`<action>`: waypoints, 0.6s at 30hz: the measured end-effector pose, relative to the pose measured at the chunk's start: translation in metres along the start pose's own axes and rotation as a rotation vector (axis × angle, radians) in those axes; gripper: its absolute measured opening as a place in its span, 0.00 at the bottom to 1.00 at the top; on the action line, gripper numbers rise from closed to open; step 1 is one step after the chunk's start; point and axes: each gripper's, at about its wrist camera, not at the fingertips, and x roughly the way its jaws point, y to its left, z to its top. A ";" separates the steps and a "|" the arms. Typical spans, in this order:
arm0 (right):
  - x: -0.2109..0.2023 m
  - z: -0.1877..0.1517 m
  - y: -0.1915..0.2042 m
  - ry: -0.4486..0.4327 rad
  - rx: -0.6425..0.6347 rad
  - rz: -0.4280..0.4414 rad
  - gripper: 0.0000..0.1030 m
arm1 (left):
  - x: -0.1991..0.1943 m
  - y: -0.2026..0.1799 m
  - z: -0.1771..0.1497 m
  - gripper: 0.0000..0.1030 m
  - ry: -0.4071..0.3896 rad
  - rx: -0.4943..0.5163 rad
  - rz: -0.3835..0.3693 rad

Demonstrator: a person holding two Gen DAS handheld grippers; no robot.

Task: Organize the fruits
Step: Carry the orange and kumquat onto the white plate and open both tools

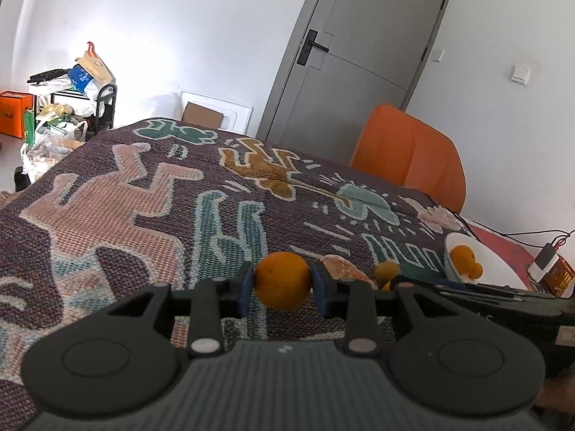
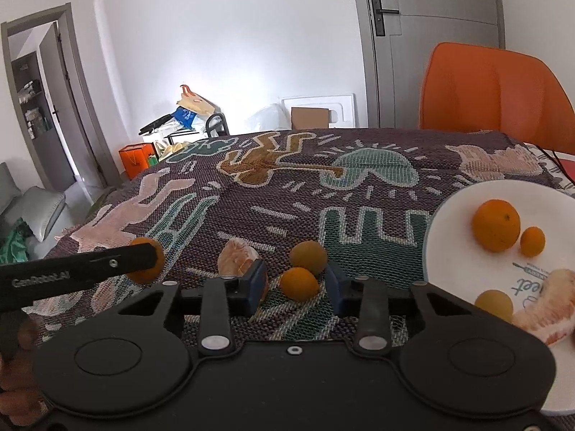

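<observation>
White "GenRobot.AI" lettering marks the left gripper (image 2: pixel 151 256).

Each fisheye view looks forward and slightly down along its own tool, low and close over the patterned cloth (image 1: pixel 118 215) on the bench, facing the grey door (image 1: pixel 359 57) and orange chair (image 2: pixel 492 89). Both views share the cloth, the white plate (image 2: pixel 449 251), the door and the chair; the right view also catches the left tool (image 2: pixel 143 260) from the side.
</observation>
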 end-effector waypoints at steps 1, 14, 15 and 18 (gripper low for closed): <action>0.001 0.000 0.001 0.003 -0.001 -0.001 0.35 | -0.001 0.001 0.000 0.32 -0.001 0.000 0.002; -0.001 -0.004 0.001 0.005 -0.003 -0.006 0.20 | -0.007 -0.007 0.003 0.32 -0.012 0.014 -0.011; -0.004 -0.004 0.000 0.002 -0.004 -0.006 0.20 | -0.007 -0.009 0.003 0.32 -0.012 0.017 -0.014; -0.012 -0.003 -0.002 -0.013 -0.001 -0.005 0.20 | -0.006 -0.016 0.002 0.32 -0.012 0.026 -0.026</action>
